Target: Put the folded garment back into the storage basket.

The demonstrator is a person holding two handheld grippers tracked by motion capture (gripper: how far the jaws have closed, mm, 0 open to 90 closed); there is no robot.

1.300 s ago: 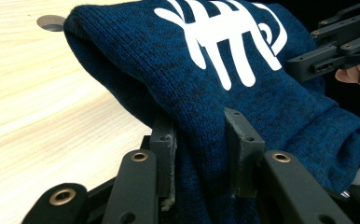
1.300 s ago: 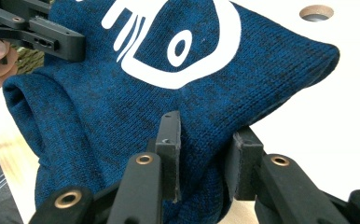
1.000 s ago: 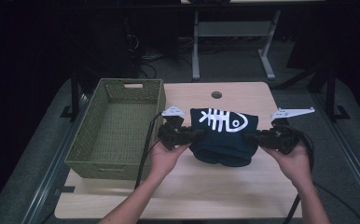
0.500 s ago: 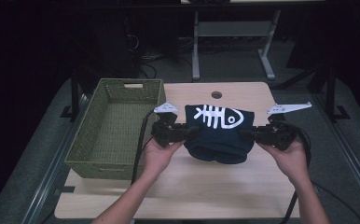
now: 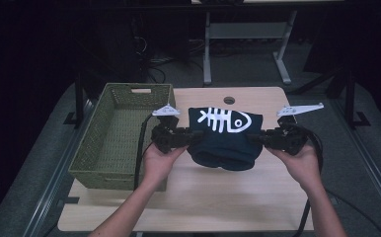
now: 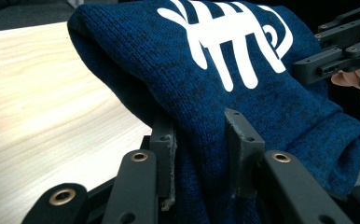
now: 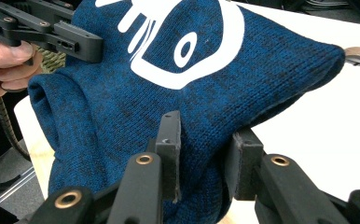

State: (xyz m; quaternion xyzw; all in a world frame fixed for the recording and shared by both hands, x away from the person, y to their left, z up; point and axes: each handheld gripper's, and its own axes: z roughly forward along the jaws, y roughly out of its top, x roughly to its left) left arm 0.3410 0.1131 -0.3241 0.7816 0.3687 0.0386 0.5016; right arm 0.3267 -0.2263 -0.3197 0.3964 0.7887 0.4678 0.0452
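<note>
A folded dark blue knit sweater (image 5: 225,138) with a white fish-skeleton print hangs just above the wooden table (image 5: 218,197), held between both grippers. My left gripper (image 5: 191,138) is shut on the sweater's left edge; its jaws pinch the blue knit (image 6: 201,154) in the left gripper view. My right gripper (image 5: 263,139) is shut on the sweater's right edge, and the fabric (image 7: 201,154) bunches between its jaws. The sweater's lower fold sags toward the near side.
An olive woven basket (image 5: 122,133) stands at the table's left edge, beside my left hand. A round cable hole (image 5: 229,100) sits near the table's far edge. Metal table legs (image 5: 208,44) stand on the dark floor beyond.
Both grippers have carried the sweater a little to the left and slightly up, toward the basket. Both stay shut on its edges.
</note>
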